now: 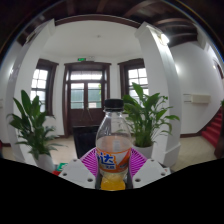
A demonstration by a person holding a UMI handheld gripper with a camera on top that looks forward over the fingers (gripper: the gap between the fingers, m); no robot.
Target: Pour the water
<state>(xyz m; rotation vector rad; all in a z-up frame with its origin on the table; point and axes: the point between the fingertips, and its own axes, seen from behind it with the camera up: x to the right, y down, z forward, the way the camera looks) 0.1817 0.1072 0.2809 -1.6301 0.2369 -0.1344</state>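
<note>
A clear plastic bottle (114, 145) with a black cap, an orange and blue label and orange liquid in its lower part stands upright between my fingers. My gripper (113, 163) is shut on the bottle: the pink pad (92, 162) of one finger and the pad of the other press on its two sides at label height. The bottle's base is hidden below the fingers. No cup or other vessel is in sight.
Beyond the bottle lies a white-walled hall with dark wooden double doors (86, 95) and windows. A large potted plant (33, 125) stands to the left and another potted plant (150, 115) to the right. A white column (160, 70) rises at the right.
</note>
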